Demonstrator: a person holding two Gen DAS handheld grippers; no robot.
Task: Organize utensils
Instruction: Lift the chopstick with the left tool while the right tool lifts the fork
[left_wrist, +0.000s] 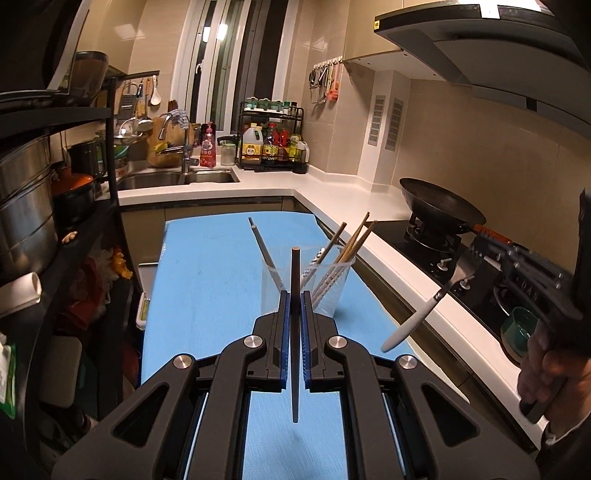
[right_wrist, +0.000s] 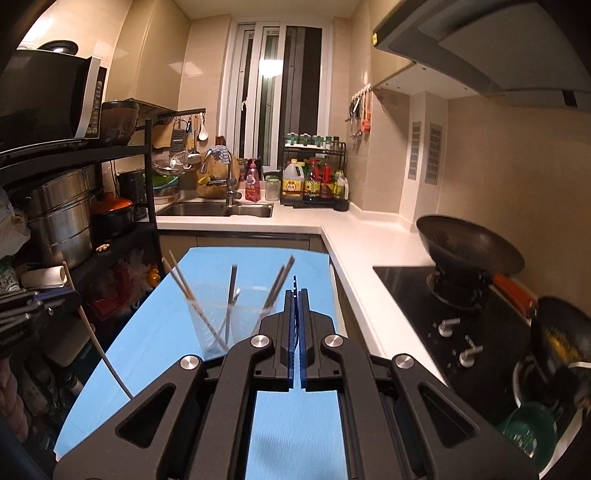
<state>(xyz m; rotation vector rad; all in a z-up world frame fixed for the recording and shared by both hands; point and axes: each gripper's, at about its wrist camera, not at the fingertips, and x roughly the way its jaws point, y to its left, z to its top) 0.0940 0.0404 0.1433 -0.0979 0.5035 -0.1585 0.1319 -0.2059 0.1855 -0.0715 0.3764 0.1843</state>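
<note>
Left wrist view: left gripper (left_wrist: 294, 302) is clamped on a dark chopstick (left_wrist: 295, 332) above the clear cup (left_wrist: 308, 284) — light, stiff, slippery, held mid-shaft; right gripper (left_wrist: 476, 254) pinches a spatula (left_wrist: 428, 306).

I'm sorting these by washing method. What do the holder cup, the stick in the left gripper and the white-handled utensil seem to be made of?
Holder cup: clear, glossy plastic or glass; the chopsticks show through it.
Dark chopstick in the left gripper: matte dark brown, probably wood or lacquer.
Fork in the right gripper: shiny metal head, smooth white handle, likely plastic or ceramic.
</note>
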